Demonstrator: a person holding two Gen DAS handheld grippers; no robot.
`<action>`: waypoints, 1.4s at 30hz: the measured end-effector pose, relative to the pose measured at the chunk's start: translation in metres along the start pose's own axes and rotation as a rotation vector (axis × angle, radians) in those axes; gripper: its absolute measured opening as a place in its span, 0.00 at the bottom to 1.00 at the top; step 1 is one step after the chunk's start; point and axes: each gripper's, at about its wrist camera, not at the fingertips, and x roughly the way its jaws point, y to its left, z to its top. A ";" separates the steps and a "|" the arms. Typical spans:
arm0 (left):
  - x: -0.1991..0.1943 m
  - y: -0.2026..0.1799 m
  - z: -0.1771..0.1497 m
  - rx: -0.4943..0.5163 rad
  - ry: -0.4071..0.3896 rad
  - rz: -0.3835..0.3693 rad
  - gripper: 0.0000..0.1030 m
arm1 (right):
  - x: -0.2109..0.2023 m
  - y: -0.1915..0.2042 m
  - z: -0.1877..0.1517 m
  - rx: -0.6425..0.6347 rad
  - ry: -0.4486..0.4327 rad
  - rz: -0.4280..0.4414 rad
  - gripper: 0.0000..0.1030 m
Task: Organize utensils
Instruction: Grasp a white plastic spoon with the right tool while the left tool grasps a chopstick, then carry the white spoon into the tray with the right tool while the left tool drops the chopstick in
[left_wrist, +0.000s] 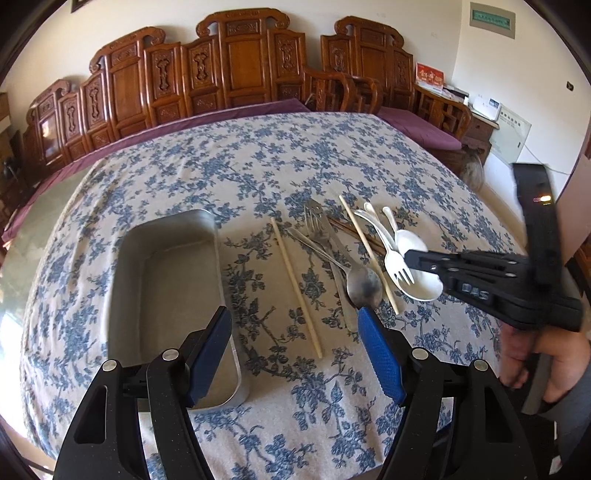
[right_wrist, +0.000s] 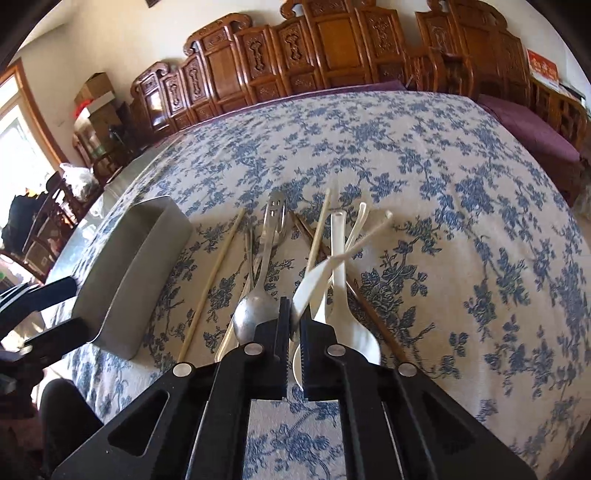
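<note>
An empty metal tray (left_wrist: 122, 295) stands left of a loose heap of utensils on the flowered cloth. The heap holds a metal spoon (left_wrist: 364, 288), a metal fork (left_wrist: 317, 221), pale chopsticks (left_wrist: 295, 284), white spoons (left_wrist: 421, 288) and a white plastic fork (left_wrist: 397, 267). My left gripper (left_wrist: 293, 314) hangs open above the cloth between tray and heap, with nothing in it. My right gripper (right_wrist: 295, 310) is shut on the head of the white plastic fork (right_wrist: 310, 280), whose handle slants up and away. The metal spoon (right_wrist: 255, 317) lies just left of the jaws.
The table (right_wrist: 443, 184) carries a blue floral cloth. A carved wooden bench (left_wrist: 240, 66) with purple cushions runs along its far side. A person's hand (left_wrist: 535, 354) holds the right gripper at the table's right edge. Dark chopsticks (left_wrist: 343, 227) lie under the heap.
</note>
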 end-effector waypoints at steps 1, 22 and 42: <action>0.004 -0.002 0.001 0.000 0.006 -0.003 0.62 | -0.004 0.000 0.000 -0.020 -0.001 0.001 0.05; 0.086 -0.020 -0.016 0.023 0.193 0.022 0.16 | -0.052 0.005 0.004 -0.178 -0.075 0.046 0.04; 0.028 0.004 -0.014 -0.044 0.122 0.016 0.04 | -0.072 0.048 0.003 -0.290 -0.105 0.112 0.04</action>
